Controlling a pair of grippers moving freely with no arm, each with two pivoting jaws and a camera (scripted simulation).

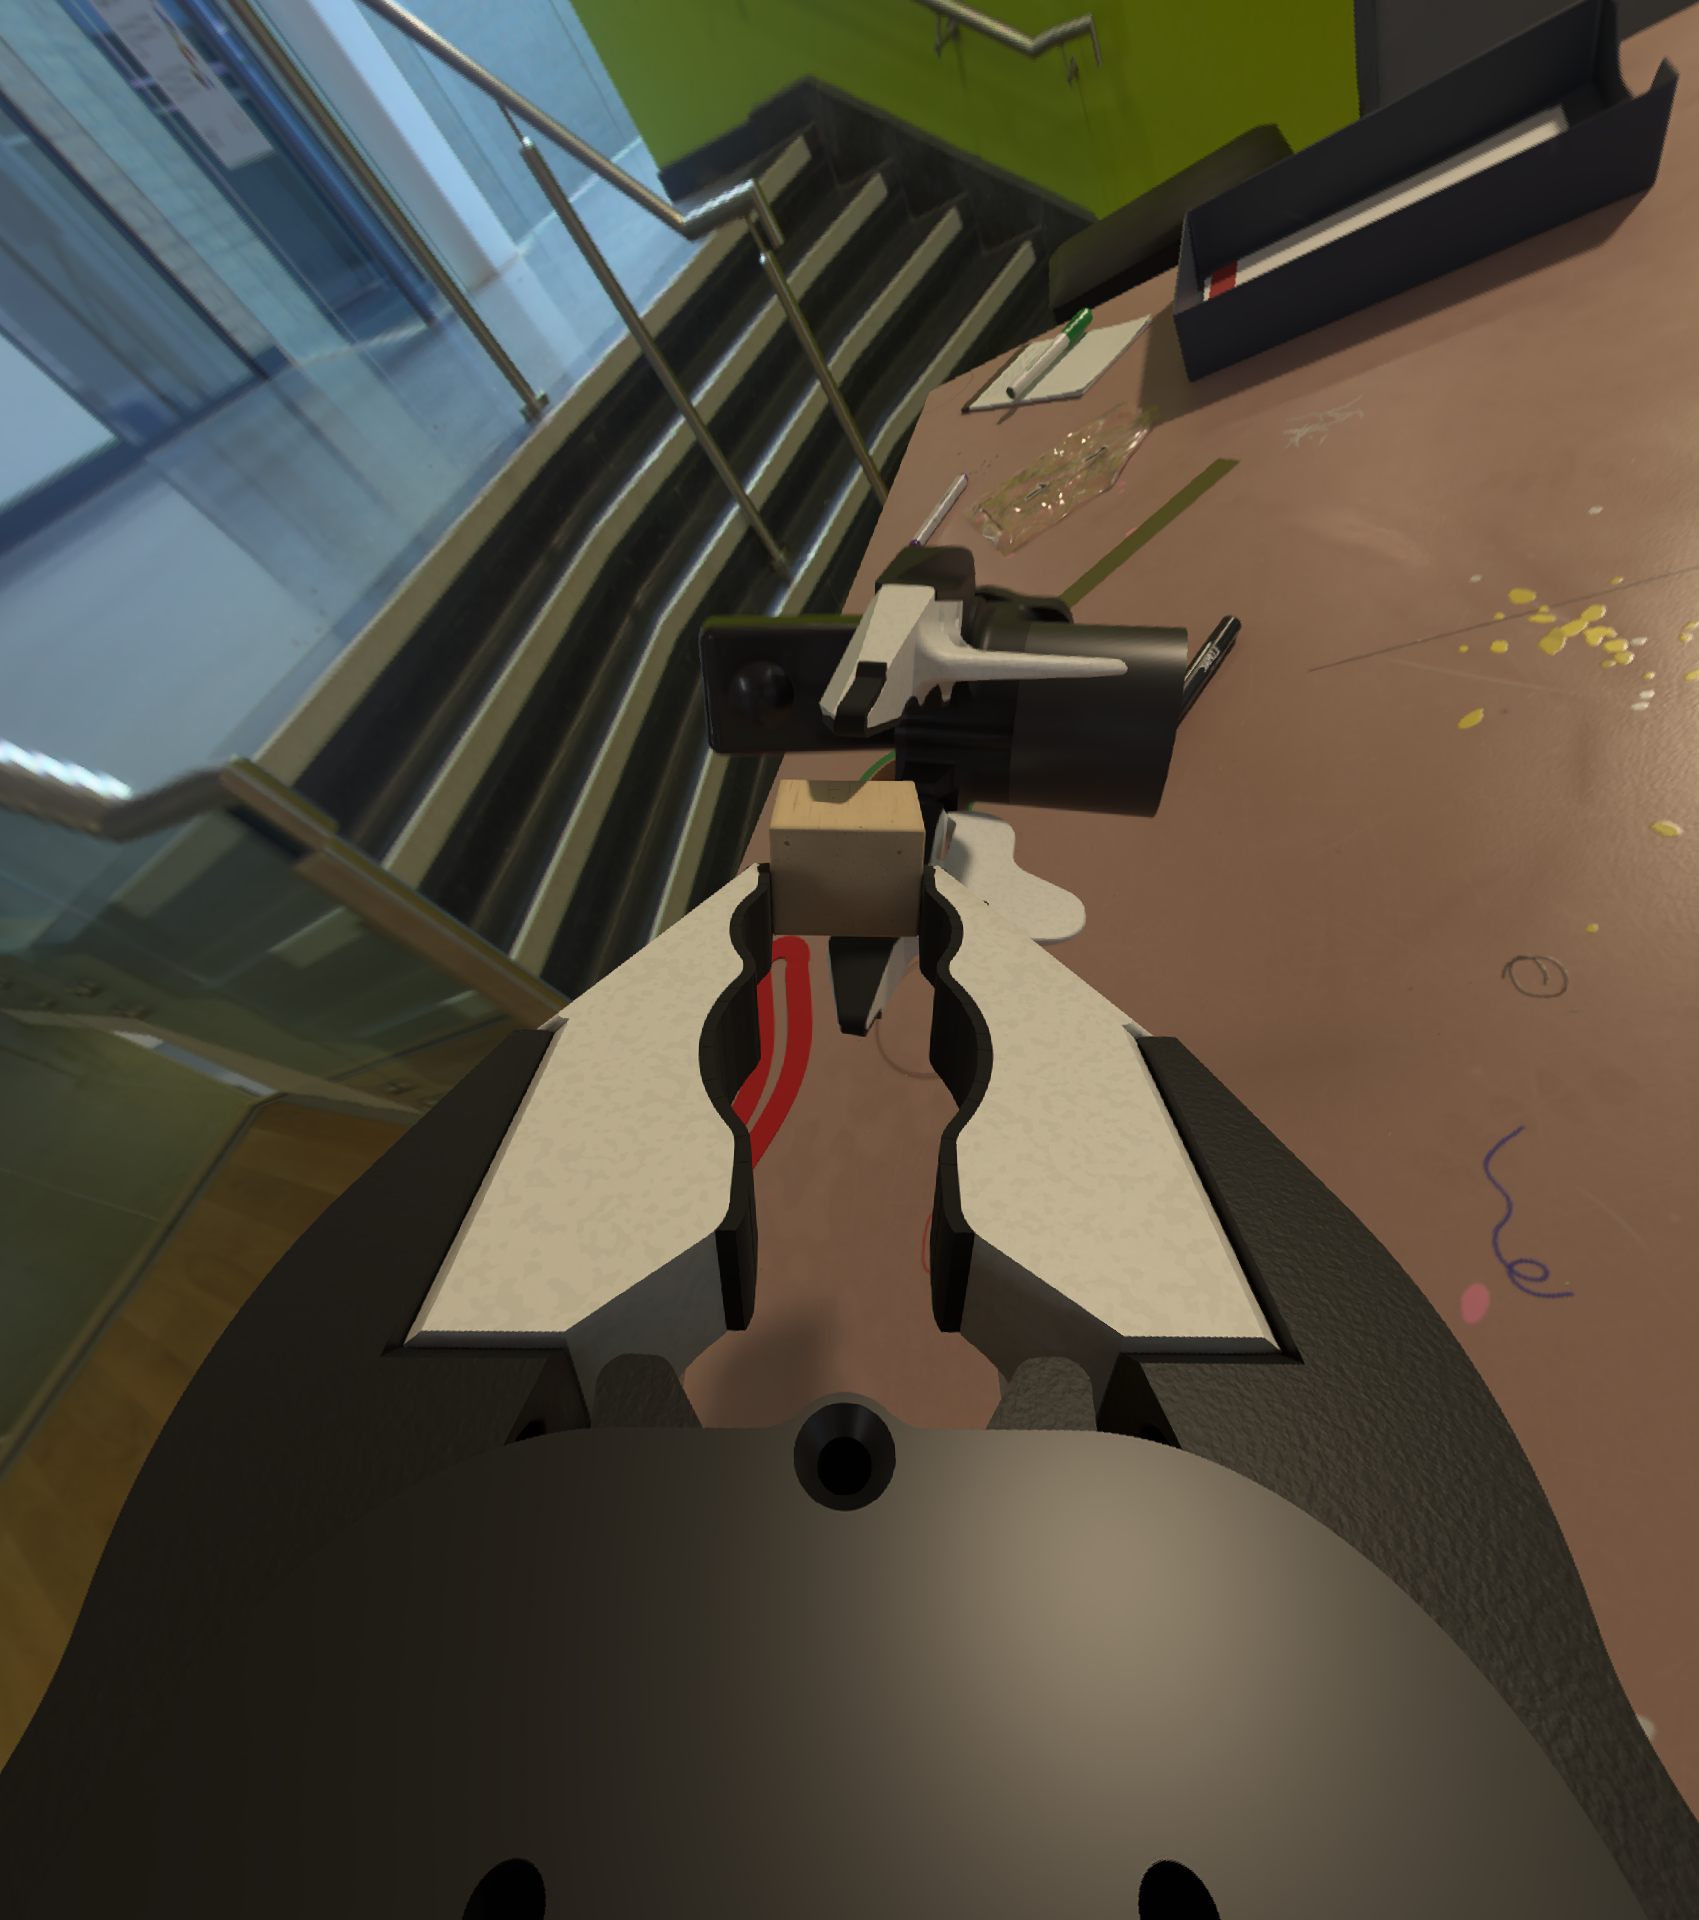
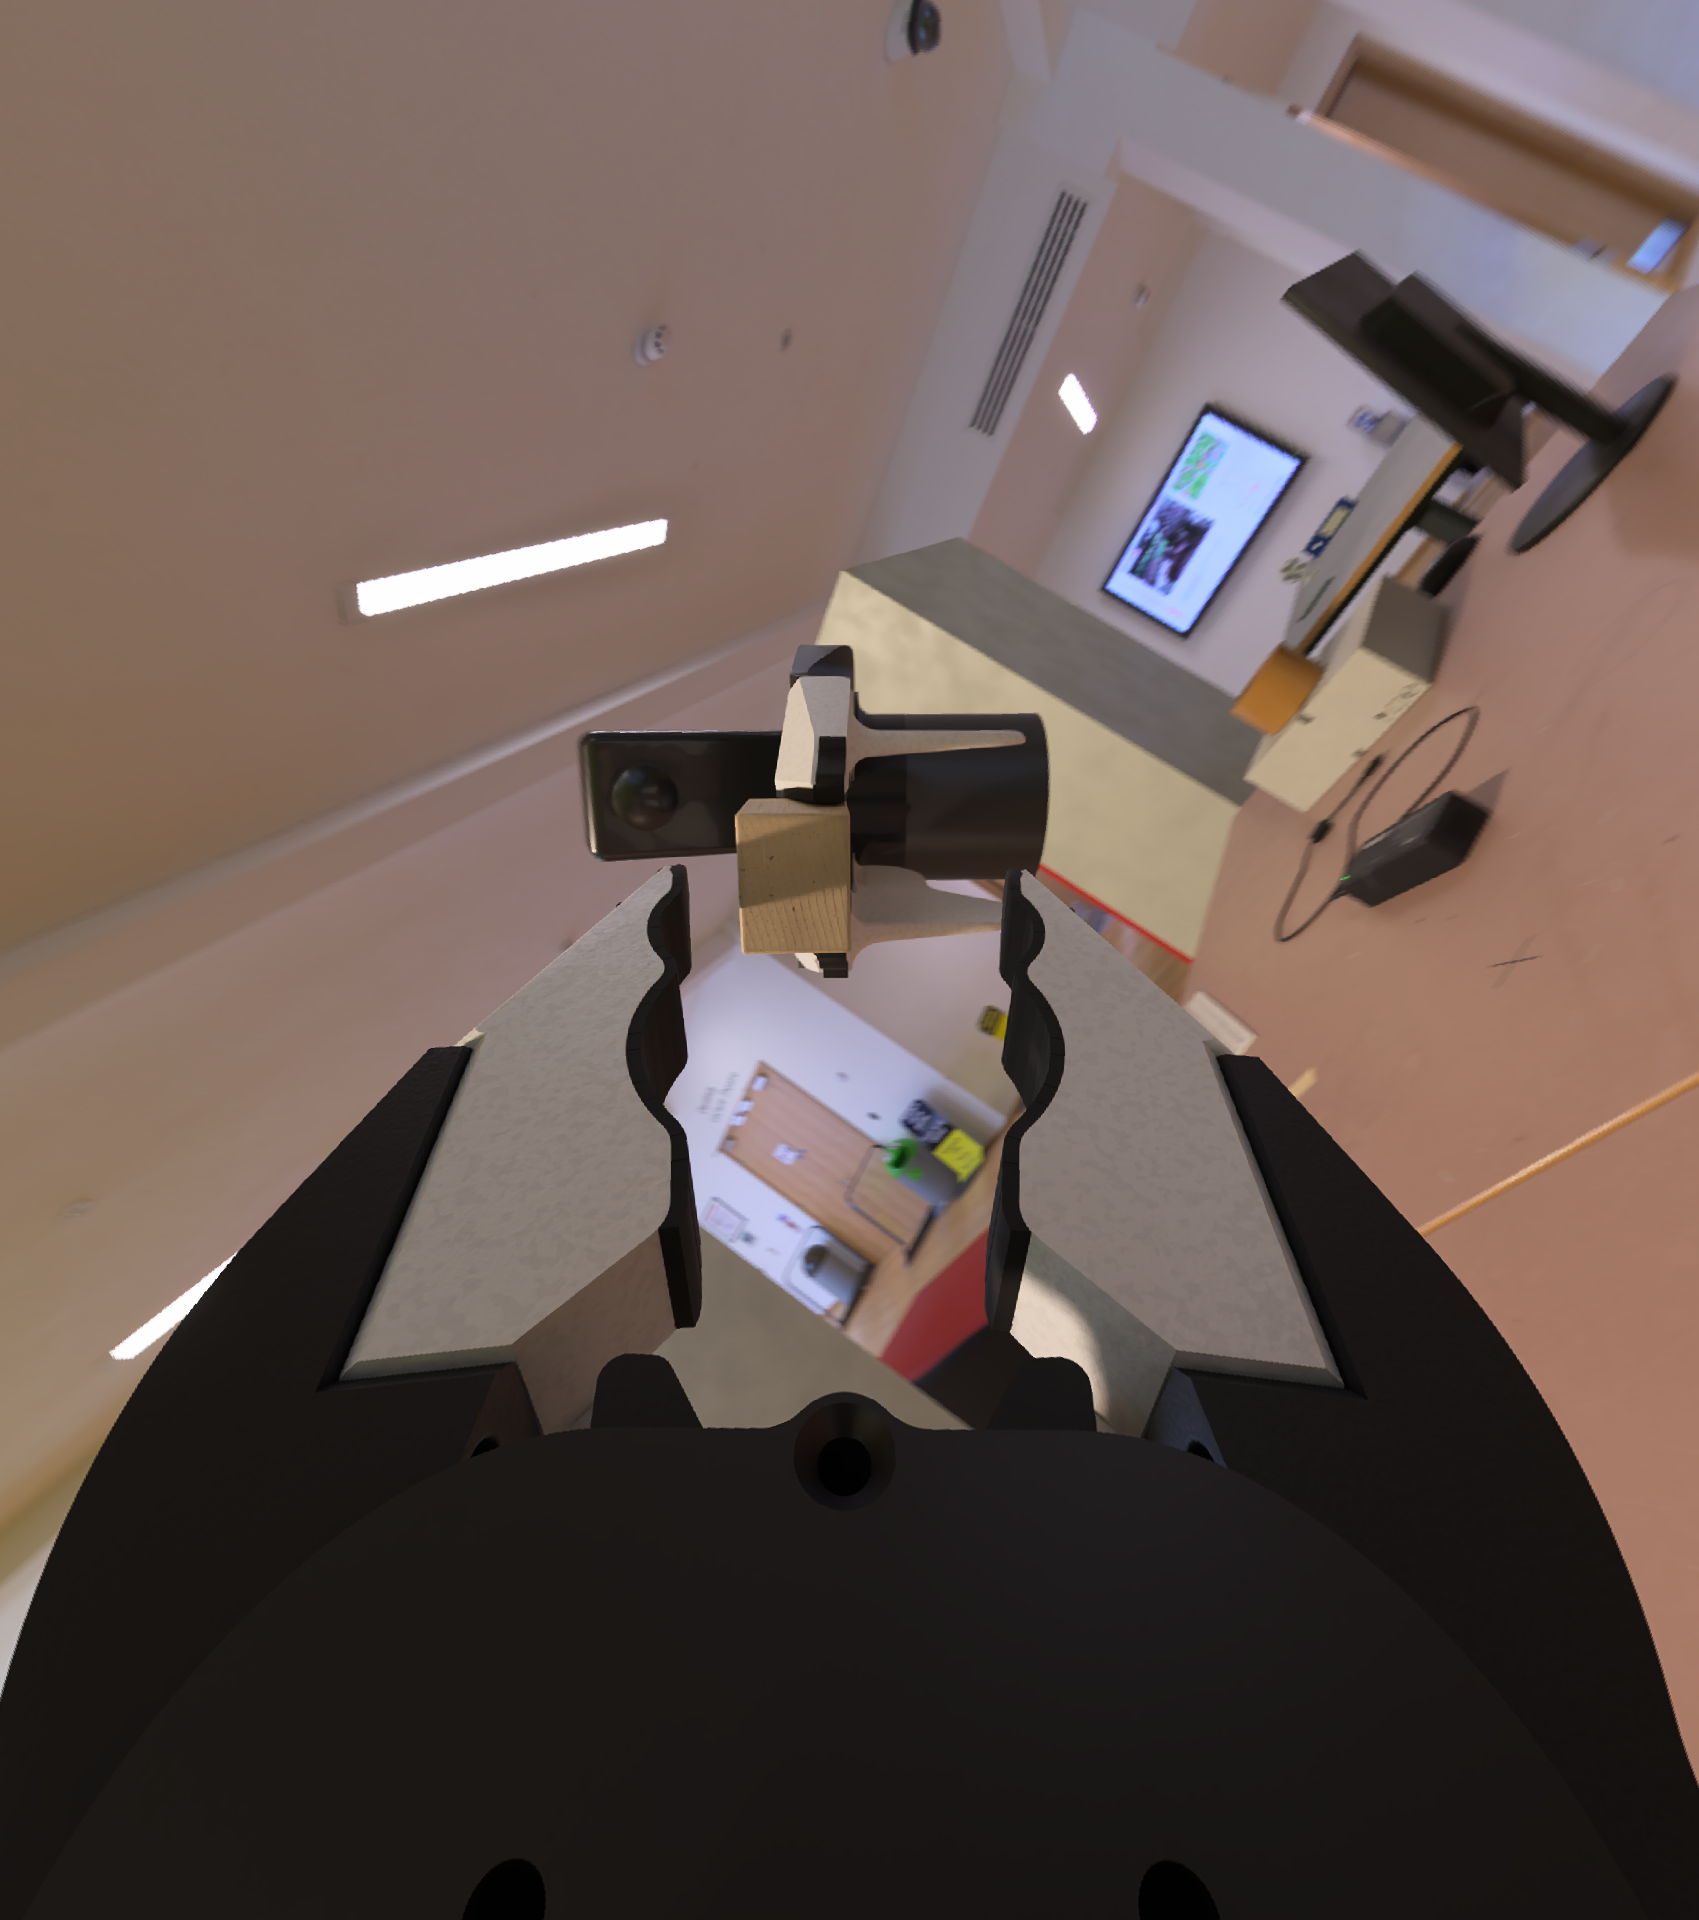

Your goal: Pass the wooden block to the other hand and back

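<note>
Pale square-cut wooden block (image 1: 845, 871), clamped between left gripper (image 1: 845, 899) fingertips above brown table (image 1: 1447, 935); right gripper (image 2: 845, 914) spread wide, empty, just short of block.

Left tool (image 1: 845, 894) clamped; right tool (image 2: 845, 904) spread.

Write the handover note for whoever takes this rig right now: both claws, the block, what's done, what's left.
Left claw: shut on the wooden block at its fingertips, held in the air above the table edge.
Right claw: open, empty, facing the block just short of it; the block is not yet between its fingers.
Done: block lifted, claws lined up face to face.
Left: the right claw takes the block and the left lets go. Which leg of the pass this is cannot be told from here.
</note>
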